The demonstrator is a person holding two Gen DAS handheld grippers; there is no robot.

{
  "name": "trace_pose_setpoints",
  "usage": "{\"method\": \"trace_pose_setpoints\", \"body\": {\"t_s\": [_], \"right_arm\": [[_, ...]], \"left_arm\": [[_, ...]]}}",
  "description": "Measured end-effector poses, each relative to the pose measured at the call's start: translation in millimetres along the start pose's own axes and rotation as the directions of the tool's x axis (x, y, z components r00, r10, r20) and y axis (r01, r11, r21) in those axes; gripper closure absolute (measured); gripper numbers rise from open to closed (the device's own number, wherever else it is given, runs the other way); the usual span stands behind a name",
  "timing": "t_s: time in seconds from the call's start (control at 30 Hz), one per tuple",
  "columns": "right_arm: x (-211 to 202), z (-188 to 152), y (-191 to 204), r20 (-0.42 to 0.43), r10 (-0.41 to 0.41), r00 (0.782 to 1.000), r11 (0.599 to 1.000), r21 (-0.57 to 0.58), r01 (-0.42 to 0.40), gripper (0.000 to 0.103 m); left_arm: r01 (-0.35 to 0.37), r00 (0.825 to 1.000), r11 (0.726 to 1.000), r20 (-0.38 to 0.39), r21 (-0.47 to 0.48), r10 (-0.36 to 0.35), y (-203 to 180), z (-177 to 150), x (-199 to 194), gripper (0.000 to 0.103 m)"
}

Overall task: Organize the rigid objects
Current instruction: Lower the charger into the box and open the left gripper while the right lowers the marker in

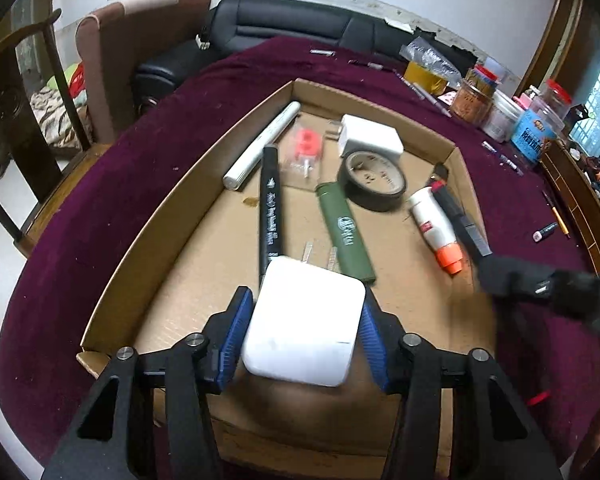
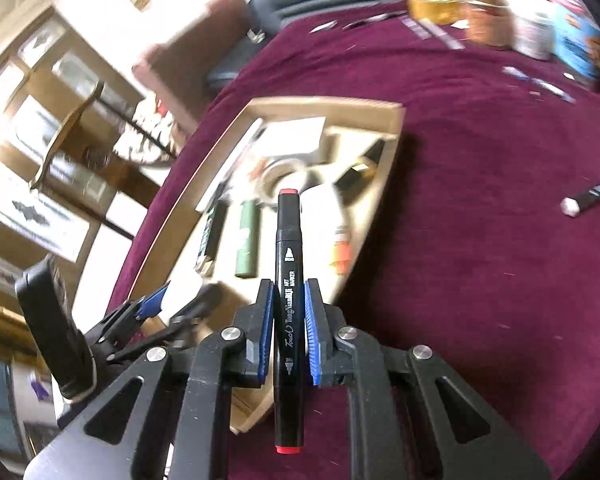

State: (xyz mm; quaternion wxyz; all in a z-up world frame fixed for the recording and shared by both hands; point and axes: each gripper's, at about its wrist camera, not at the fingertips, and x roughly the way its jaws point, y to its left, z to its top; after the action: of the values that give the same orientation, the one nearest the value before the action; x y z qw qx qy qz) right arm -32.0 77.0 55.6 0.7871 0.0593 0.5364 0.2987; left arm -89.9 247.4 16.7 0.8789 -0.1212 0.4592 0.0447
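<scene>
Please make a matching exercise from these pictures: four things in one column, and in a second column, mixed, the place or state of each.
Things:
1. white charger
2. red-capped marker
3. tape roll
4. green tube

Places or states:
A. lies flat in the box, beside the tape roll
B. held in the left tool
C. lies in the box, in front of the white block
D. held in the right tool

Pairs: 1-B, 2-D, 3-C, 4-A
</scene>
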Motion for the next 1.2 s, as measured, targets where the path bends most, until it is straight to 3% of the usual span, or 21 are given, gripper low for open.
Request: {"method": "trace_pose_setpoints", "body": {"t_s": [0.23, 0.43, 0.57, 0.7, 0.83, 1.03, 1.1, 1.2], "right_arm": [[43, 1, 15, -0.069, -0.035, 0.997, 0.999, -0.012, 0.034, 0.09], [56, 0, 23, -0.072, -0.095, 0.993, 0.995, -0.05, 0.091, 0.09], [51, -5, 34, -0.029, -0.165, 0.986, 0.979, -0.125, 0.16, 0.089], [36, -16, 46, 0.063, -0.236, 0.97, 0.946, -0.215, 0.244, 0.082], [7, -29, 53, 0.224, -0.296, 0.929, 0.905, -0.245, 0.348, 0.054], [-27, -38, 48, 0.385, -0.363, 0.849, 0.855, -0.225, 0.467, 0.047], [-31, -35, 45, 0.406, -0.377, 0.833, 0.848, -0.211, 0.487, 0.041], [-38, -35, 34, 0.414, -0.398, 0.819, 0.842, -0.189, 0.505, 0.041]], "left_arm": [[0.054, 0.997, 0.998, 0.055, -0.043, -0.051, 12, -1, -15, 0.056], [0.093, 0.98, 0.992, 0.186, -0.09, -0.075, 27, -5, -46, 0.041], [0.042, 0.956, 0.991, 0.292, -0.123, -0.004, 35, -8, -71, 0.03], [-0.021, 0.931, 0.989, 0.358, -0.145, 0.072, 40, -9, -87, 0.027], [-0.075, 0.908, 0.985, 0.397, -0.156, 0.132, 39, -12, -95, 0.027], [-0.121, 0.889, 0.98, 0.423, -0.156, 0.177, 28, -13, -100, 0.027], [-0.126, 0.888, 0.982, 0.425, -0.144, 0.176, 21, -14, -101, 0.027], [-0.139, 0.884, 0.982, 0.431, -0.125, 0.18, 10, -14, -104, 0.027]]}}
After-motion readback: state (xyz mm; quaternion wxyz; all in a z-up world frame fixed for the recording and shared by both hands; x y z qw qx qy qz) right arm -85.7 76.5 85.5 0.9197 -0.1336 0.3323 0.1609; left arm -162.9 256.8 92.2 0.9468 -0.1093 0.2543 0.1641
